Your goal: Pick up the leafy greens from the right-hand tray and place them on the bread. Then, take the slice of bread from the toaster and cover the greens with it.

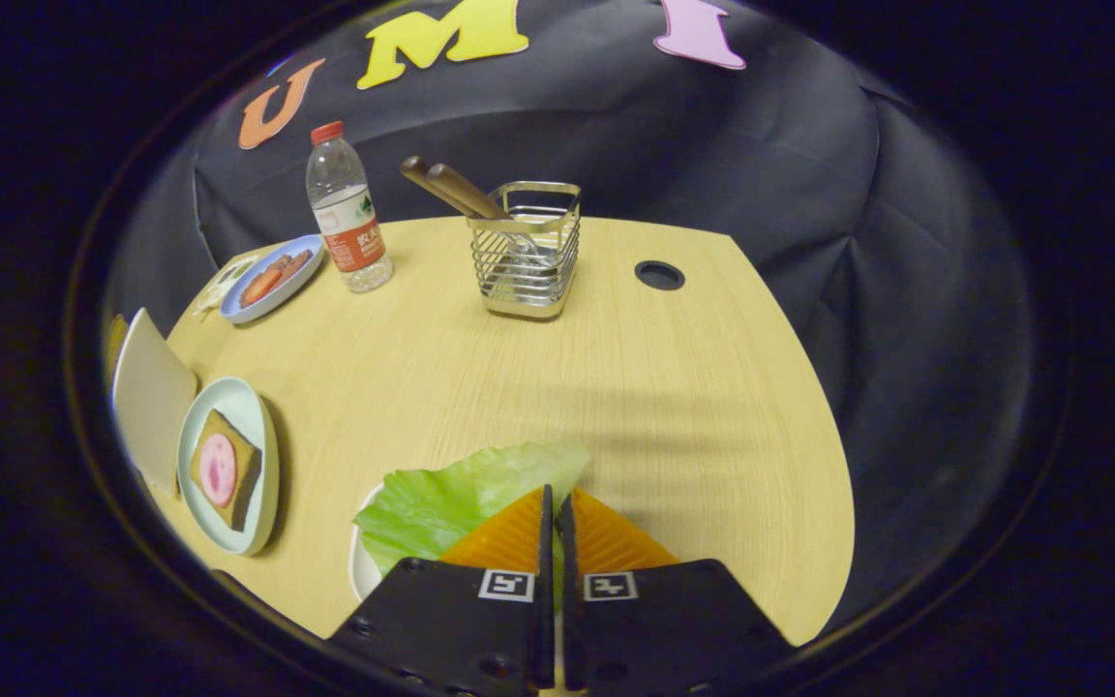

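Green lettuce leaf (466,499) sits at the near edge of the wooden table (616,387), partly over a white tray (361,566), just ahead of and under the gripper (555,508). Gripper view: fingers pressed together with only a thin slit between them; the leaf runs beneath the tips, but whether it is actually pinched I cannot tell. Gripper points level across the table, low at the near edge.

Bread (226,469) with a pink slice on top lies on a pale green plate (262,426) at the left edge, well apart from the leaf. A toaster isn't something I can pick out.

Step looks like the grab of the greens. Next move would call for lifting and carrying them left to the bread.

Far side: wire holder (526,254), water bottle (346,208), blue plate (272,281).
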Tool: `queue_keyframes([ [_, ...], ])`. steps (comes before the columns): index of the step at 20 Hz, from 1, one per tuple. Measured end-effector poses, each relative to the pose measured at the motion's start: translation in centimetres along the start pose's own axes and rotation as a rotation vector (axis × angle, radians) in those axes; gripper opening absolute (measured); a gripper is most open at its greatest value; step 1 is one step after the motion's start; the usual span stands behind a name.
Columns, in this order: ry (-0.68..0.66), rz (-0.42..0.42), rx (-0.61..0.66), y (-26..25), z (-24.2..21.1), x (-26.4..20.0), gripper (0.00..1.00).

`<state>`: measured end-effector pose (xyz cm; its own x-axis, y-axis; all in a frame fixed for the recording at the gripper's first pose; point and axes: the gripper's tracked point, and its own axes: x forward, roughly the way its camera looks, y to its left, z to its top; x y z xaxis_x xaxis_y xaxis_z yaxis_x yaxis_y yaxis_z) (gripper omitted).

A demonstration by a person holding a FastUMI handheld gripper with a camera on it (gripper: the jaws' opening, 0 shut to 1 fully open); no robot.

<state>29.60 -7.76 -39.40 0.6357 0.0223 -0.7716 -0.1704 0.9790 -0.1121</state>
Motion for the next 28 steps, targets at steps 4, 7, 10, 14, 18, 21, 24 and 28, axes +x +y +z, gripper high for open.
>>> queue_keyframes([
  [4, 0.009, -0.016, 0.000, -0.3, -0.3, -0.3, 0.00],
  [7, -0.026, 0.001, 0.012, 0.4, 0.0, -2.1, 0.00],
  [10, -0.086, 0.020, 0.017, 1.5, 0.8, -5.2, 0.00],
  [14, -0.133, 0.028, 0.001, 3.6, 0.7, -8.7, 0.00],
  [18, -0.165, 0.015, -0.003, 6.0, 0.2, -12.1, 0.00],
  [21, -0.193, 0.021, -0.013, 8.9, 0.6, -14.8, 0.00],
  [24, -0.205, 0.061, -0.020, 13.0, 1.0, -17.4, 0.00],
  [28, -0.195, 0.111, -0.055, 19.0, 1.1, -19.6, 0.00],
])
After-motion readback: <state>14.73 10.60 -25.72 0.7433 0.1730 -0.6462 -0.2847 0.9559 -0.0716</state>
